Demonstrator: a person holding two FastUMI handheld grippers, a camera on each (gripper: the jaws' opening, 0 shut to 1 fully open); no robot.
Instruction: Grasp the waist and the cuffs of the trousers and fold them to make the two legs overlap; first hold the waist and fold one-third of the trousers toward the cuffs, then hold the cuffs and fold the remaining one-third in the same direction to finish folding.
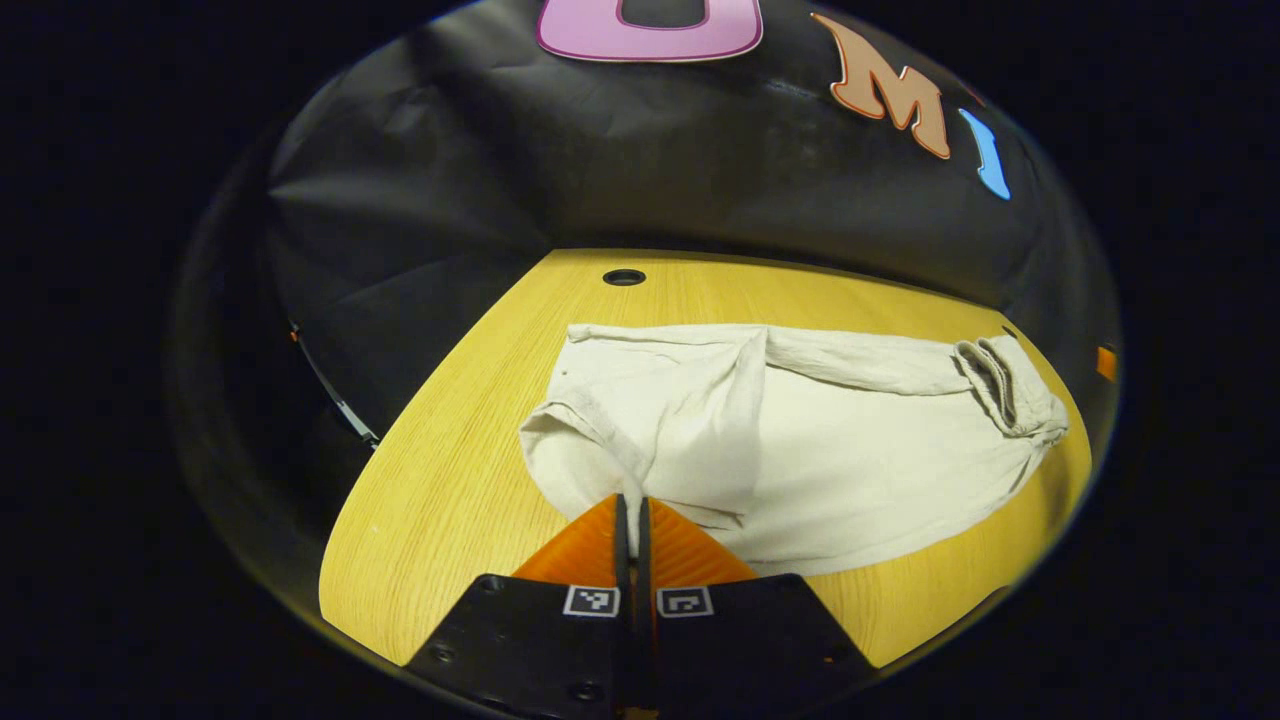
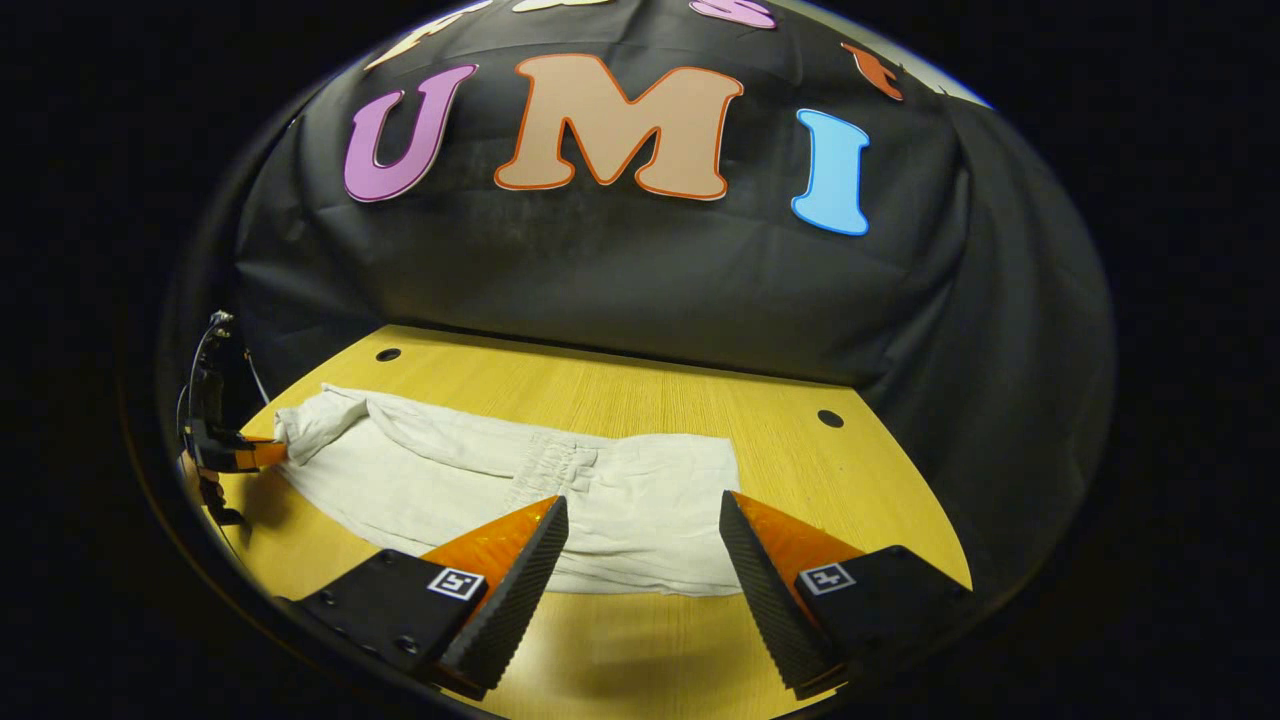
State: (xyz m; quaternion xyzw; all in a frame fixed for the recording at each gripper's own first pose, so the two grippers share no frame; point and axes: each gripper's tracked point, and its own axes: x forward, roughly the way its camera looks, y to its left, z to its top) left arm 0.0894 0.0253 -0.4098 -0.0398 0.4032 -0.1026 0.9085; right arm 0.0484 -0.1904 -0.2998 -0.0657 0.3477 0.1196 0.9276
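Note:
Cream trousers [image 1: 850, 450] lie across the yellow wooden table [image 1: 450, 480]. Their ribbed elastic waist [image 1: 995, 385] is folded back onto the legs at the far right. My left gripper [image 1: 632, 512] is shut on the near edge of the cuff end, and the cloth bunches up into its fingers. In the right gripper view the same trousers [image 2: 420, 470] stretch leftward, with the waist band [image 2: 555, 465] lying mid-cloth. The left gripper [image 2: 262, 455] pinches their far-left end. My right gripper [image 2: 642, 512] is open just above the near edge of the folded end, with nothing between its fingers.
The table has round cable holes at the back [image 1: 624, 277] [image 2: 388, 354] [image 2: 830, 418]. The black cloth wall [image 2: 620, 270] stands right behind the table. Bare tabletop [image 2: 620, 640] lies in front of the trousers, under my right gripper.

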